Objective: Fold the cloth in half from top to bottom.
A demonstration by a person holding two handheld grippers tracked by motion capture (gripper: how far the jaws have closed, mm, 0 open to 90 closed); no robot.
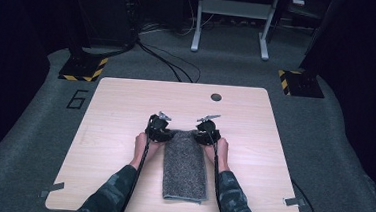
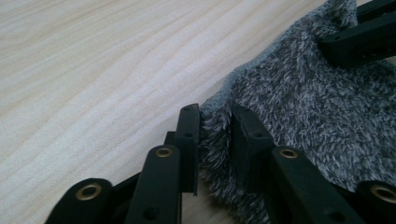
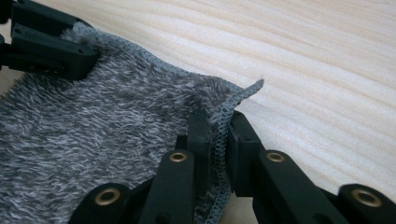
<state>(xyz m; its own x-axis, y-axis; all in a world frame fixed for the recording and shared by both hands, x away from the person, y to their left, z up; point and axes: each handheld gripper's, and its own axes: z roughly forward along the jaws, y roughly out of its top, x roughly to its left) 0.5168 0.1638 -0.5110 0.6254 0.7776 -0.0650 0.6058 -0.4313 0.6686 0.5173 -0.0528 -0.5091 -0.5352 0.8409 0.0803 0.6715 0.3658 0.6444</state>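
We have our left gripper (image 2: 215,135) and right gripper (image 3: 218,140) each pinching a far corner of the grey towel (image 1: 185,163) lying folded lengthwise on the table (image 1: 120,111), and uneven lifting could let the thin hem slip free

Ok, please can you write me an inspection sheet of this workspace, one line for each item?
Surface: light wood table with a dark round hole near its far edge.
Job's things: grey fluffy towel, folded into a long strip, lying flat towards the near edge.
Clutter: nothing seen.
Grippers: left gripper shut on the towel's far left corner; right gripper shut on the stitched far right corner.
Cables: one cable trails along each forearm; more run over the floor behind the table.
Surroundings: grey carpet, hazard-striped stand bases, a white frame behind.
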